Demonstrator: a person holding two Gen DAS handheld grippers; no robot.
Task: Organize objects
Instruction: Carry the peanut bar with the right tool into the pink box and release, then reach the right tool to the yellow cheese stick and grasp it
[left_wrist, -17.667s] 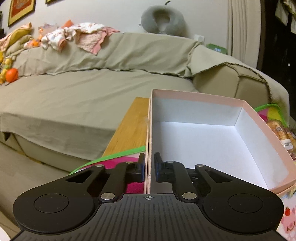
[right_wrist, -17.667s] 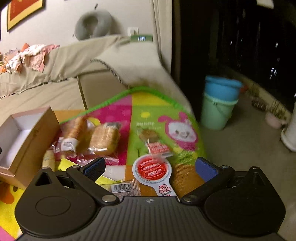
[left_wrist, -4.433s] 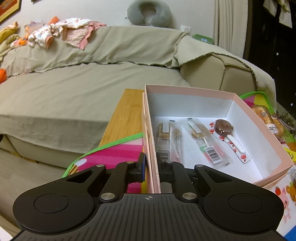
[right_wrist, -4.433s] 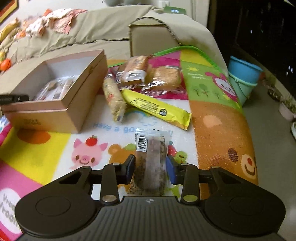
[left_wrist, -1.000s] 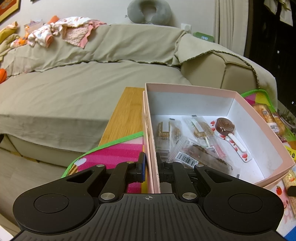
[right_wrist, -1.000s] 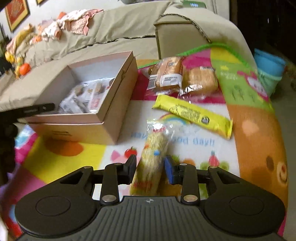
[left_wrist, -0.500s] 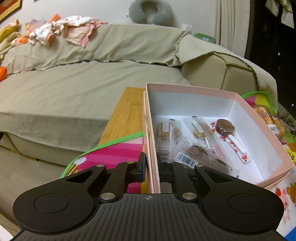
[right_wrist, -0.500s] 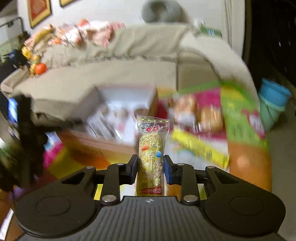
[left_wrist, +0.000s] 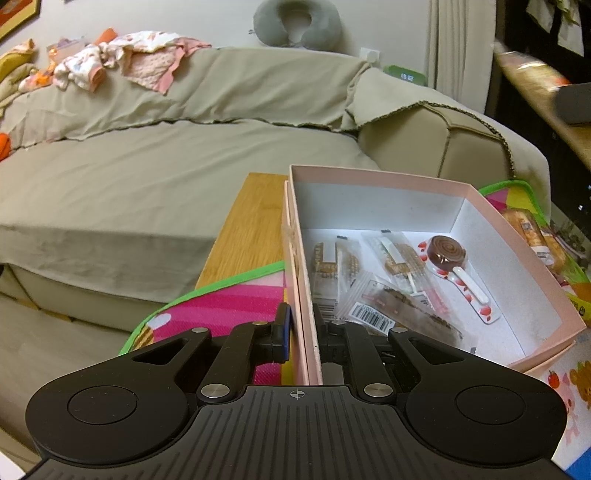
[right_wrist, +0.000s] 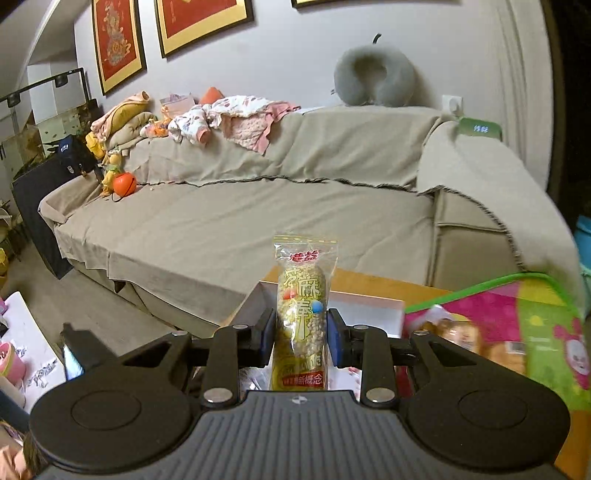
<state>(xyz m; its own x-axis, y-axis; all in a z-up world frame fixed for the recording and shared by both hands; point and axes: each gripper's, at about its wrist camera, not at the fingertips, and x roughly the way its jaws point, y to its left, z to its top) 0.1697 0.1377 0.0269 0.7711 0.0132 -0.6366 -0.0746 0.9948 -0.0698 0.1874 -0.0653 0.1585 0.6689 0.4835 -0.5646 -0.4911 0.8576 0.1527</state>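
Note:
My left gripper (left_wrist: 301, 332) is shut on the near-left wall of the pink box (left_wrist: 388, 179), which sits on the play mat. Inside lie clear-wrapped snack bars (left_wrist: 380, 306) and a chocolate lollipop (left_wrist: 448, 254). My right gripper (right_wrist: 301, 334) is shut on a yellow-packed sesame snack stick (right_wrist: 303, 306), held upright in the air above the box (right_wrist: 369, 306). The stick and gripper show blurred at the top right of the left wrist view (left_wrist: 535, 74).
A beige covered sofa (left_wrist: 147, 166) stands behind the wooden table (left_wrist: 251, 229). Wrapped breads (left_wrist: 532, 236) lie on the colourful mat (right_wrist: 517, 325) right of the box. Clothes (right_wrist: 229, 118) and a neck pillow (right_wrist: 373, 77) rest on the sofa back.
My right gripper has lifted the snack stick off the mat and swung it up over the box. The left gripper keeps its hold on the box wall.

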